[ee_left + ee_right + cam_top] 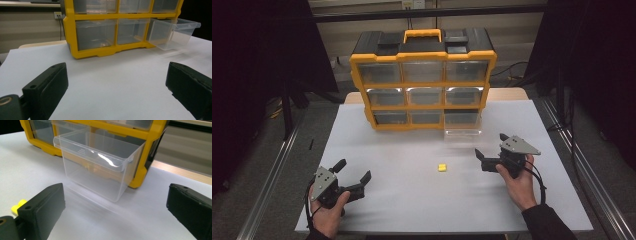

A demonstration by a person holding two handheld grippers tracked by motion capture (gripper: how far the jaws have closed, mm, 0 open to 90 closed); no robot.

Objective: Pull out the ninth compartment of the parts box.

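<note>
Resting low over the white table (412, 200), both grippers are sitting with jaws spread wide and nothing between them. The left gripper (354, 176) is lying at the near left corner, the person's left hand (328, 212) wrapping its body from below, jaws pointing forward and to the right toward the organiser. In the left gripper view its two black jaws are standing far apart over bare table.

The right gripper (490, 150) is hovering at the right side, the right hand (519, 185) gripping it from behind, forearm coming in at a slant from the lower right, jaws pointing left and slightly away. Its grey plate is facing up.

The small yellow piece (442, 167) is lying on the table between the two grippers, nearer the right one and touching neither; it is peeking out beside the left-hand jaw in the right gripper view (18, 205).

The clear drawer (100, 170) is sticking out of the bottom right slot of the yellow organiser (423, 80). No readable writing; faint moulded marks on the drawer front are too small to make out.
</note>
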